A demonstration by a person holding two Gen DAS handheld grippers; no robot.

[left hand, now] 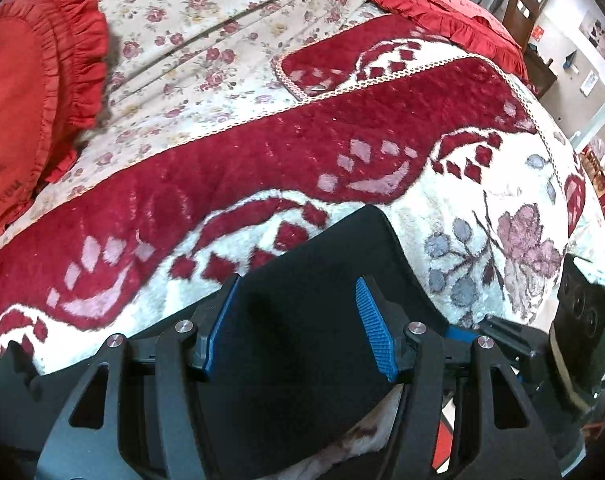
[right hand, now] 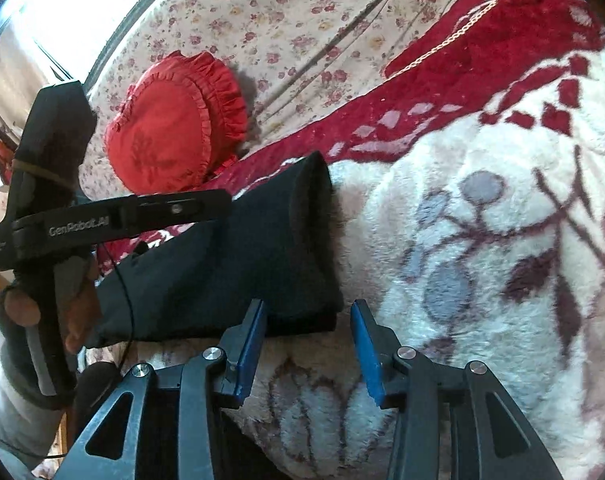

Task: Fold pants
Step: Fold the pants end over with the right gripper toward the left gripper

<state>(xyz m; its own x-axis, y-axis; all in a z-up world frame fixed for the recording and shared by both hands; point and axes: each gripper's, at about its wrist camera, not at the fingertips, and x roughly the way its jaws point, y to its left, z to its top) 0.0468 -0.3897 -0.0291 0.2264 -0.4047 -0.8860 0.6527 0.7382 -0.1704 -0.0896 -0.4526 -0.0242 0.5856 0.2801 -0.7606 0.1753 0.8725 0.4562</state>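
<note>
Right wrist view: black pants (right hand: 238, 264) are seen folded into a thick bundle on the bed blanket (right hand: 482, 200).
The right gripper (right hand: 308, 344) is spread, nothing gripped; the bundle's near corner lies just ahead of its left finger (right hand: 250, 348), with bare fleece open to the right. In the left wrist view, the left gripper (left hand: 298, 328) is held wide over the dark cloth (left hand: 302, 360), its blue pads (left hand: 376, 336) not pressing. A red heart cushion (right hand: 174, 128) sits beyond the pants.
</note>
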